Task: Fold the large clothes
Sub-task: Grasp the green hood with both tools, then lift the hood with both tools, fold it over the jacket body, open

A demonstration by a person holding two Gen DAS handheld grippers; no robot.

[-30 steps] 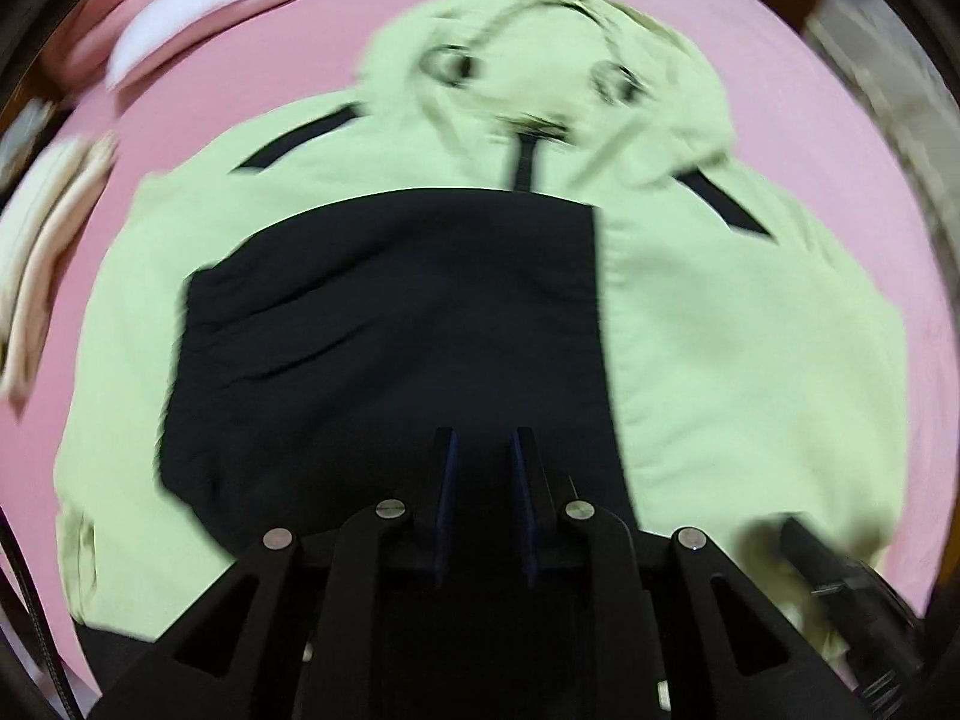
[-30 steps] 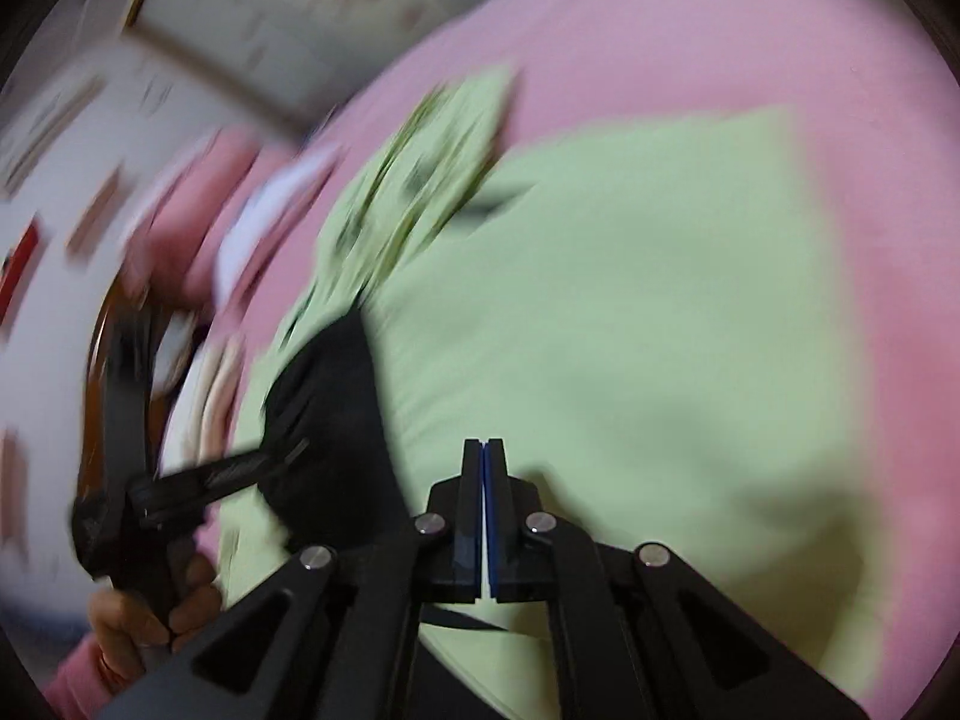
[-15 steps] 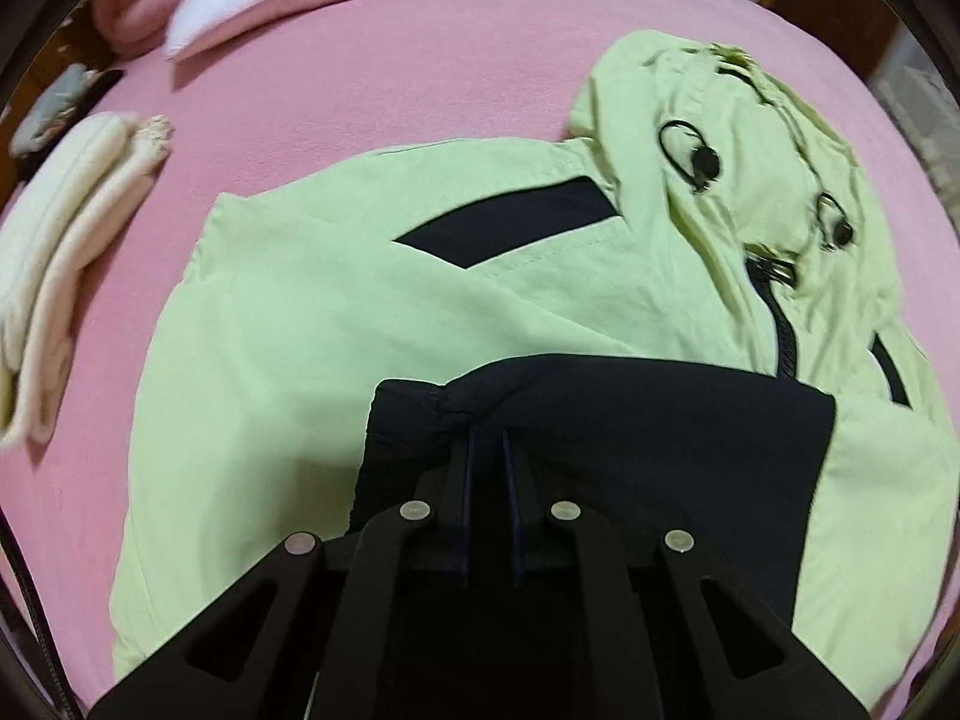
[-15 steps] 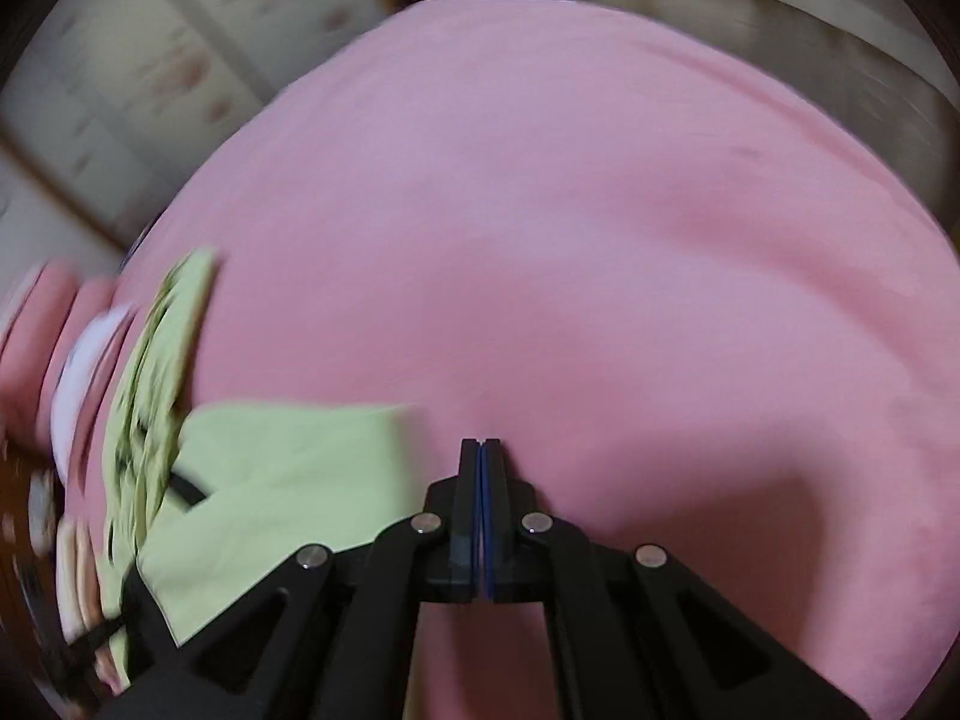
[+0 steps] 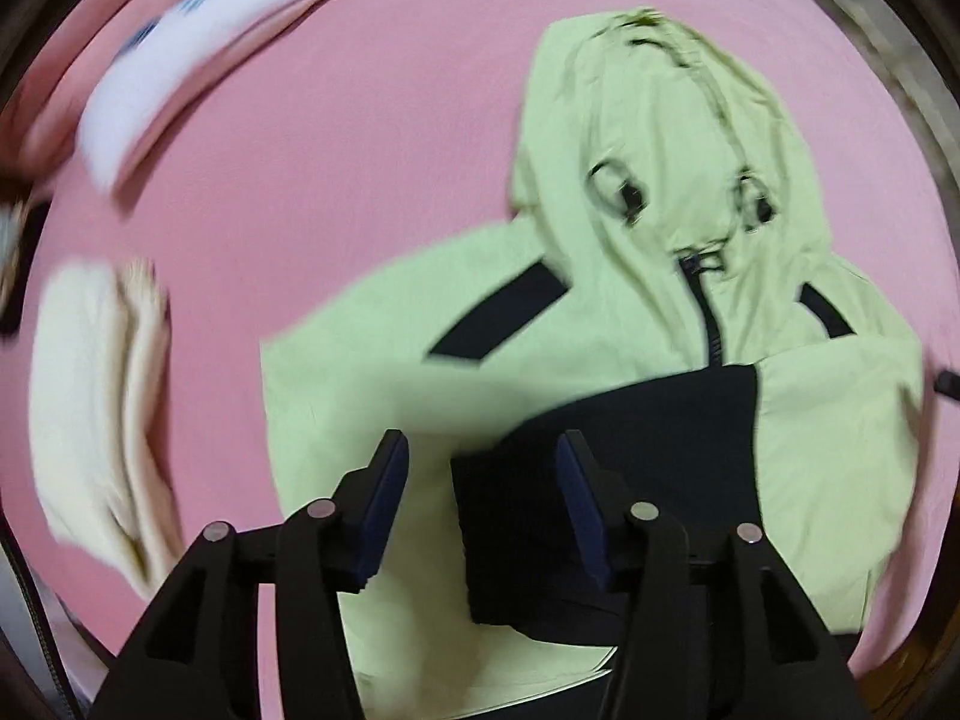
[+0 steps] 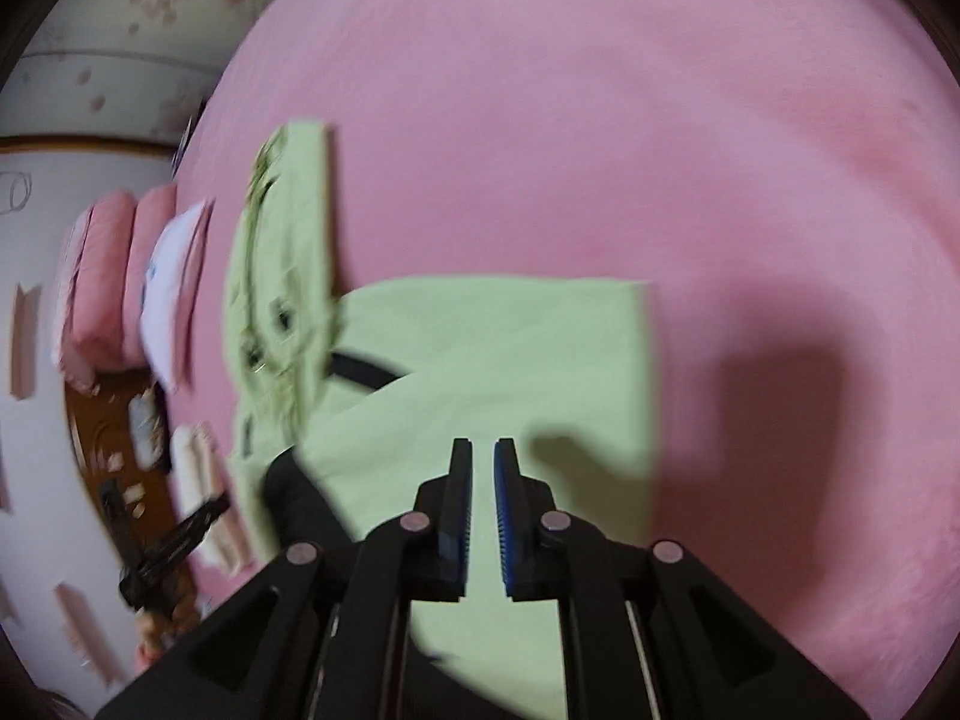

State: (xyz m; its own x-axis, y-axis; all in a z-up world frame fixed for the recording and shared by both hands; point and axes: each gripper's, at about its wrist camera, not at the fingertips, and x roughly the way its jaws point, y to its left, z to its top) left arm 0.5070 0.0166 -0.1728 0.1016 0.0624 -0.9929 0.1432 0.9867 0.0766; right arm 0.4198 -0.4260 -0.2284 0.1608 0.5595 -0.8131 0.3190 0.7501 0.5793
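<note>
A pale green hooded jacket (image 5: 660, 192) with black panels is lying flat on the pink bedspread (image 5: 336, 138), hood pointing toward the pillows, with a black sleeve (image 5: 624, 438) folded across its front. The left gripper (image 5: 480, 462) is hanging straight above that sleeve's cuff, its blue-padded jaws spreading apart with nothing pinched between them; the dark cuff is only showing through the gap from below. Off to the side a folded cream garment (image 5: 90, 402) is lying on the bedspread, well apart from the jacket, and a white pillow (image 5: 180, 66) is resting against pink ones near the head of the bed.

The right gripper (image 6: 483, 468) is tilting down over the jacket's light green side (image 6: 498, 360), near its straight outer edge. Its jaws are just starting to part, a narrow slit showing between the pads, and no cloth is caught in them. In that view the left gripper (image 6: 162, 546) is blurring past at the far side of the jacket.
</note>
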